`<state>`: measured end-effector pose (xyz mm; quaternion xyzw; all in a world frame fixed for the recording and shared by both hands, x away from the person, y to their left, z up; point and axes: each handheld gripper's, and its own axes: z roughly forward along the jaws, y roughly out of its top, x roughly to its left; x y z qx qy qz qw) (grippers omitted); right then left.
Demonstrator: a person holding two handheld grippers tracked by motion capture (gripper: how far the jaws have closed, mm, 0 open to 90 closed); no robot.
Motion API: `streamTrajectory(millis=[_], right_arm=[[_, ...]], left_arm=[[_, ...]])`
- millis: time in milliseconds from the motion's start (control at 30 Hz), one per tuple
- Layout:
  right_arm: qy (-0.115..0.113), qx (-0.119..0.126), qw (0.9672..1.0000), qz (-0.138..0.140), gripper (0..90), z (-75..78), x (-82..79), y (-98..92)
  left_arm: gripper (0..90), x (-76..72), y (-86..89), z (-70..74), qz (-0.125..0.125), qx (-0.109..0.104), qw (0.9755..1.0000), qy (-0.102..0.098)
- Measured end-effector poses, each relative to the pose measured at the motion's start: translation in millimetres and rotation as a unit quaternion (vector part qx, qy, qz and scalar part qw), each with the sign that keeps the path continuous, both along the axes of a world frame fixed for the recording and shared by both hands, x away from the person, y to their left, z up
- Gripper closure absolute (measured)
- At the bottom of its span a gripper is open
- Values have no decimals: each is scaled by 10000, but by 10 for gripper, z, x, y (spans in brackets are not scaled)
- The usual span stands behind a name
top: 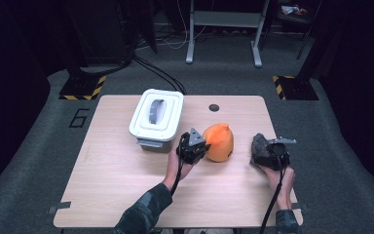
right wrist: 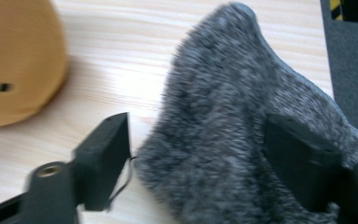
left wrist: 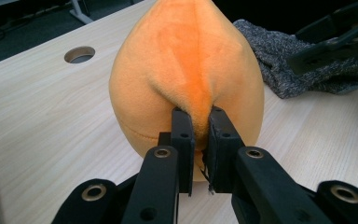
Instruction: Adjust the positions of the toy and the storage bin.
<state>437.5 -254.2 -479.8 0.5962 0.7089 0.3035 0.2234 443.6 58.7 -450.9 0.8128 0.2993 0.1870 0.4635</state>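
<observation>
The orange plush toy, pear-shaped with a pointed top, sits near the middle of the wooden surface and serves as the landmark here. The left tongs are just to its left, clenched on a pinch of its orange fabric; in the left gripper view the two black jaws stand almost together with a fold of plush squeezed between them. To the toy's right, apart from it, lies a grey fuzzy knitted cloth, bunched up on the surface. The right tongs are at that cloth; in the right gripper view the jaws stand wide on either side of the grey heap, the left jaw clear of it, so the tongs are released. Behind and to the left of the toy stands a white lidded container with a grey handle. Farther behind the toy is a round hole in the surface.
</observation>
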Motion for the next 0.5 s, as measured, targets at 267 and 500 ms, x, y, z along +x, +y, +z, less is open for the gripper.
streamTrajectory(millis=[267, 500], right_arm=[[-183, 158, 9978, 624, 136, 75, -216, 216], [-271, 136, 9938, 1065, 102, 14, -401, 449]], left_arm=[[832, -9, 6, -2, 52, -16, 10000, -12], [833, -9, 39, 25, 107, -86, 9999, -79]])
